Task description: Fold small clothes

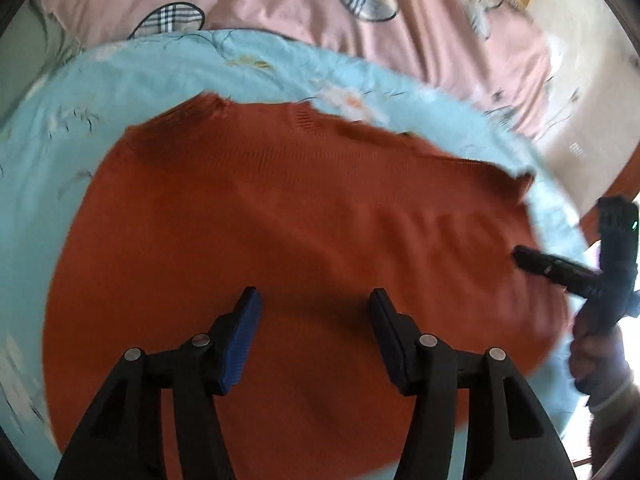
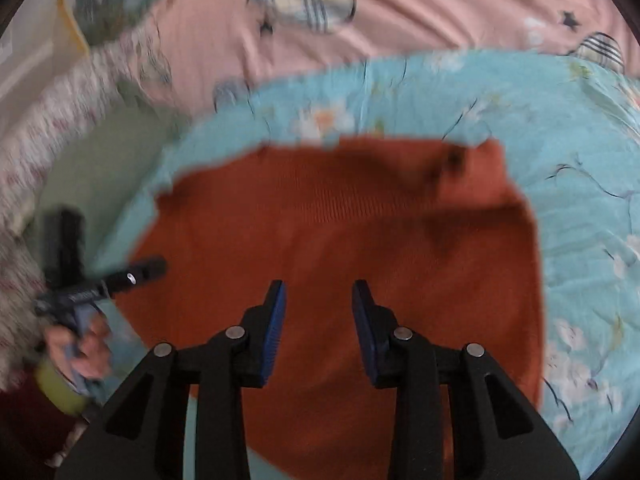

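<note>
Presently, findings as follows.

Garment: a rust-orange knitted garment (image 1: pixel 280 240) lies spread on a light blue floral quilt (image 1: pixel 160 80), which itself lies over a pink patterned sheet (image 1: pixel 360 20).

Left gripper: the left gripper (image 1: pixel 314 304) hangs above the near part of the knit, jaws well apart, nothing between the blue pads (image 1: pixel 240 340); no cloth is held.

Right gripper: the right gripper (image 2: pixel 318 296) is likewise over the garment, jaws parted somewhat less, pads clear of the fabric, nothing gripped.

Step in hand: judged to be the interval between folds; both tools are free over the cloth, and the garment shows what looks like a turned-over layer along its far edge.

Next move calls for: each tool descending to an edge or corner, closing on a single fold of knit, and both lifting together so the cloth carries over evenly.

Hidden or unclear: both views are blurred; the sleeves and neckline cannot be made out with confidence; the near hem is cut off behind the gripper bodies; how many layers lie folded cannot be told.

Person: one hand (image 2: pixel 80 344) on the left gripper's handle shows, blurred.
</note>
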The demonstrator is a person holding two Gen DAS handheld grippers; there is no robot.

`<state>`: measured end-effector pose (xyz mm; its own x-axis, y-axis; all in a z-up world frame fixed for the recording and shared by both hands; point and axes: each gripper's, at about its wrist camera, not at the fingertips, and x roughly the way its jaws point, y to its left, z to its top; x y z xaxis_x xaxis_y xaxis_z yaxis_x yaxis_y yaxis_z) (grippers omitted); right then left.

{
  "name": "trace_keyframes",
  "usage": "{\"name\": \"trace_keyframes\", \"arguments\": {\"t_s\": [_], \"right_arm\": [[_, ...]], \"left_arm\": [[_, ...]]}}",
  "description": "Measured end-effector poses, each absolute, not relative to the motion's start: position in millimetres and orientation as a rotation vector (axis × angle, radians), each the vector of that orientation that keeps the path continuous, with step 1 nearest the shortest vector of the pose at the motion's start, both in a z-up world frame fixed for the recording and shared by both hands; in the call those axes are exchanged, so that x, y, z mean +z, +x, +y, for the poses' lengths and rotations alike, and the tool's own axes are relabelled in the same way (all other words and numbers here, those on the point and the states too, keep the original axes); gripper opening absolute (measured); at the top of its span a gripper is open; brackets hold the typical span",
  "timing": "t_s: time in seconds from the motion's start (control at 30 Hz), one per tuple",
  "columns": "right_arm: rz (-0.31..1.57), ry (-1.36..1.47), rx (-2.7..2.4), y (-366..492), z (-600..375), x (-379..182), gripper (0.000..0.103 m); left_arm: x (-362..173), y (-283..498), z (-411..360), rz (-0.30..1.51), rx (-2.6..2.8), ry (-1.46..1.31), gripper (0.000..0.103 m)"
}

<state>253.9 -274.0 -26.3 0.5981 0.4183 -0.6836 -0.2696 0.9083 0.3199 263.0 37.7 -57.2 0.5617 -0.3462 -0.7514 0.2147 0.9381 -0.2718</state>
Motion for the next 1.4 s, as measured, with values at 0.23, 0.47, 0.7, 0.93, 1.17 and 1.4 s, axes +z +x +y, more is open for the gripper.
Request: {"name": "trace_keyframes", "arguments": {"t_s": [0.23, 0.47, 0.7, 0.93, 1.17, 1.4], "right_arm": [[0.779, 0.445, 0.114, 295, -355, -22, 0.036], [0.709, 0.491, 0.195, 247, -343, -8, 0.04], [0.745, 0.507, 0.317, 202, -304, -25, 0.041], [0.755, 0.525, 0.369, 174, -281, -30, 0.043], [0.769, 0.506, 0.402, 163, -266, -28, 0.046], [0.775, 0.494, 0.386, 165, -266, -26, 0.047]], "left_arm": [[-51, 323, 107, 0.899, -0.177, -0.322, 0.05], [-43, 267, 128, 0.859, -0.193, -0.487, 0.057], [-54, 167, 110, 0.868, -0.272, -0.614, 0.059], [-77, 102, 119, 0.88, -0.199, -0.693, 0.066], [-82, 126, 135, 0.837, -0.178, -0.779, 0.07], [-84, 162, 138, 0.801, -0.145, -0.787, 0.075]]}}
